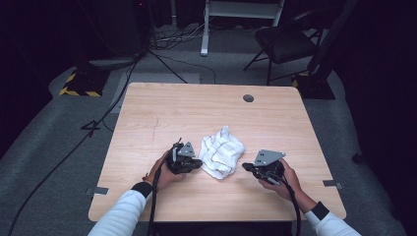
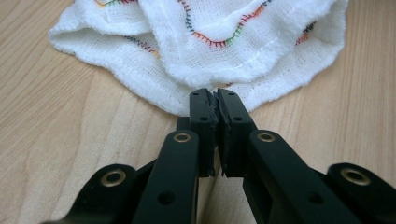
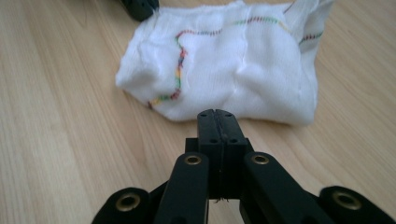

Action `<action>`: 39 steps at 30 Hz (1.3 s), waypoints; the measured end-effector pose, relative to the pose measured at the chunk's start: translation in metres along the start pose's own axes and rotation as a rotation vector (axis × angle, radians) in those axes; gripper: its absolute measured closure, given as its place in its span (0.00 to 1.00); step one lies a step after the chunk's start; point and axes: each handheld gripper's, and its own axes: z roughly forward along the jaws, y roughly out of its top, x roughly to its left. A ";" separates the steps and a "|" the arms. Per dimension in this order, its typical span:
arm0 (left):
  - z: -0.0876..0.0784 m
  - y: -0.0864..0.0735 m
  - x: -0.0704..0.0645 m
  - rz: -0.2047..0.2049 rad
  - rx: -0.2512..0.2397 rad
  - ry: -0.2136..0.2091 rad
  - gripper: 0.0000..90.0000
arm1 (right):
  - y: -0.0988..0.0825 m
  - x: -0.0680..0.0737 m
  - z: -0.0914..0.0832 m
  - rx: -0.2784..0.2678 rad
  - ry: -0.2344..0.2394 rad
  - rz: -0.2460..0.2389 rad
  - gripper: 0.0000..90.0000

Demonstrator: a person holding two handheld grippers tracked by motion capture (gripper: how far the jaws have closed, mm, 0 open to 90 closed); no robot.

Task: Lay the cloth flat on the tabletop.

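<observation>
High view showed a crumpled white gauze cloth with wavy rainbow stitching [image 1: 222, 151] lying near the middle of the pale wooden worktop [image 1: 162, 110], between the two hands. The left tool [image 1: 195, 163] touched the cloth's left edge, while the right tool [image 1: 244, 166] sat just beside its right edge, apart from it.

Left gripper view showed that tool's jaws narrow, pinched on the cloth's [image 2: 210, 51] hem, with several layers bunched above the tips.

Right gripper view showed that tool's jaws fully together with nothing between them, just short of the cloth's [image 3: 233, 70] near fold.

To spread the cloth well, the left pinch would likely need to stay firm on a single edge. The right tool would have to part its jaws, catch the opposite hem low against the wood, and draw outward gently to avoid dragging the whole bundle.
</observation>
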 end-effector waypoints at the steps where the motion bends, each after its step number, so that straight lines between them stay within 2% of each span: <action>1: 0.000 0.000 -0.001 0.002 -0.002 -0.005 0.95 | -0.003 0.001 0.000 0.000 0.010 -0.009 1.00; 4: 0.000 0.001 -0.002 0.013 0.006 -0.009 0.95 | 0.002 0.001 0.003 -0.042 -0.001 -0.008 0.91; 6: 0.000 0.000 -0.003 0.012 0.007 -0.013 0.95 | 0.012 0.003 0.007 -0.059 -0.016 -0.024 0.84; 8: 0.000 0.000 -0.003 0.011 0.007 -0.014 0.95 | 0.021 0.006 0.013 -0.074 -0.010 -0.029 0.80; 10: 0.000 0.000 -0.003 0.014 0.009 -0.017 0.95 | 0.034 0.010 0.022 -0.090 -0.017 -0.052 0.73; 13: 0.000 0.000 -0.004 0.016 0.010 -0.023 0.95 | 0.050 0.017 0.036 -0.095 -0.001 -0.068 0.66; 14: 0.000 0.000 -0.004 0.016 0.010 -0.023 0.95 | 0.050 0.017 0.036 -0.095 -0.001 -0.068 0.66; 15: -0.001 0.000 -0.005 0.024 0.012 -0.024 0.95 | 0.061 0.023 0.049 -0.084 0.019 -0.086 0.63; 17: -0.001 0.000 -0.005 0.028 0.012 -0.026 0.95 | 0.064 0.024 0.053 -0.077 0.024 -0.093 0.62; 18: -0.001 0.000 -0.006 0.027 0.009 -0.030 0.95 | 0.070 0.028 0.067 -0.046 0.033 -0.099 0.62; 20: -0.001 0.000 -0.007 0.029 0.011 -0.032 0.95 | 0.074 0.029 0.078 -0.016 0.041 -0.104 0.62; 22: -0.001 0.000 -0.007 0.031 0.012 -0.031 0.95 | 0.076 0.029 0.081 -0.006 0.044 -0.105 0.62; 23: -0.001 0.000 -0.007 0.026 0.009 -0.032 0.95 | 0.078 0.029 0.089 0.010 0.072 -0.098 0.64; 26: -0.001 -0.001 -0.007 0.024 0.007 -0.033 0.95 | 0.078 0.031 0.101 0.066 0.060 -0.107 0.65; 28: -0.001 -0.001 -0.007 0.023 0.009 -0.034 0.95 | 0.076 0.030 0.107 0.092 0.048 -0.096 0.67; 30: -0.002 -0.001 -0.007 0.027 0.010 -0.033 0.95 | 0.075 0.027 0.108 0.088 0.059 -0.069 0.69; 39: -0.002 -0.002 -0.006 0.032 0.010 -0.039 0.95 | 0.073 0.024 0.107 0.091 0.071 -0.067 0.77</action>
